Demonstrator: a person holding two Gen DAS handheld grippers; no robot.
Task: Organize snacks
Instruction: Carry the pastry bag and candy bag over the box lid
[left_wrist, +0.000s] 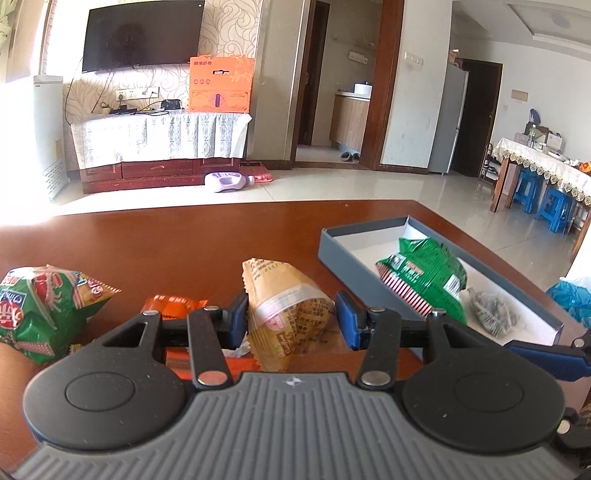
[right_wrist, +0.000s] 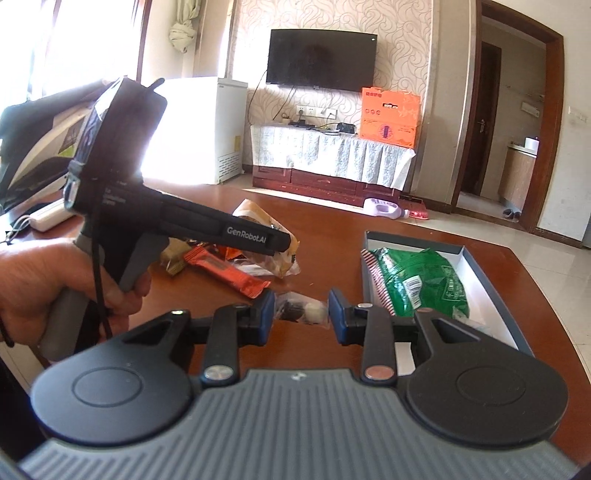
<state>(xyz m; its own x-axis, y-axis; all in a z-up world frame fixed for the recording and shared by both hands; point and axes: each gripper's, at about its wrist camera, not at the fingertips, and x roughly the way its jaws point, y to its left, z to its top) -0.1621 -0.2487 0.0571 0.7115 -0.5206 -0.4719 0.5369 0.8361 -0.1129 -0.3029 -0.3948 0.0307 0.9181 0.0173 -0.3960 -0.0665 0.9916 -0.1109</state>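
While open, the left gripper (left_wrist: 291, 319) seemingly straddles the tan snack bag (left_wrist: 284, 306).

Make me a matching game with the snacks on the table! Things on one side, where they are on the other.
Things:
1. green bag with red-striped edge
2. tan packet
3. orange bar
4. clear packet with dark pieces

Places:
A. between the left gripper's fingers
B. inside the grey box
C. between the right gripper's fingers
D. flat on the table, beside the tan packet

Pairs: 1-B, 2-A, 3-D, 4-C
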